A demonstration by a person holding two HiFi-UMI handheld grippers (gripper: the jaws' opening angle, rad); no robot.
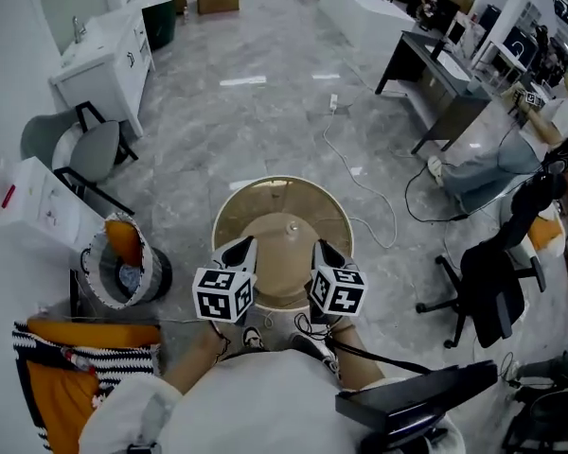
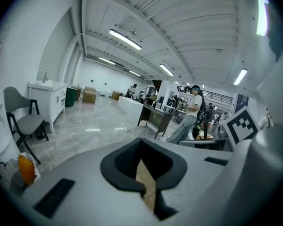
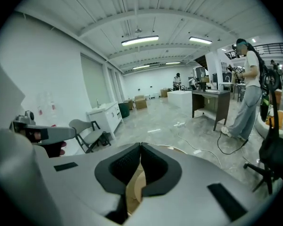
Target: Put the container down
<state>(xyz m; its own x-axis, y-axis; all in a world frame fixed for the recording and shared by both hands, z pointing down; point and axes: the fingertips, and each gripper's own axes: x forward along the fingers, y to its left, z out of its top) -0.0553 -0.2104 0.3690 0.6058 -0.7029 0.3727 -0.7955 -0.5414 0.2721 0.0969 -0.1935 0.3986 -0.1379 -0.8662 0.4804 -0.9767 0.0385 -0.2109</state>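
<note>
**Polished grey marble floor, with a round tan container pinched by two hand-held grippers**

Pale, glossy stone floor (image 1: 265,130) fills an open workshop seen from above. Nearest, at 6 o'clock, is the person's white top (image 1: 265,395). Just beyond it are two grey plastic grippers, each carrying a black-and-white marker cube (image 1: 224,293).

The left gripper (image 1: 244,246) is clenched on the container's near rim, at 7 o'clock of its circle. Its own view shows a thin tan wall squeezed between dark textured pads. The right gripper (image 1: 322,249) is likewise clamped on the rim at 5 o'clock, pads meeting over the tan edge.

The container (image 1: 284,218) is wide, round and matte, with a smooth domed centre. It is directly ahead at 12 o'clock.

A small round basket (image 1: 123,263) with an orange lining stands at 9 o'clock. A black swivel chair (image 1: 488,287) is at 3 o'clock. Farther off, a white cable (image 1: 360,183) snakes at 1 o'clock. A grey chair (image 1: 90,149) and a white cabinet (image 1: 109,60) are at 10 o'clock.
</note>
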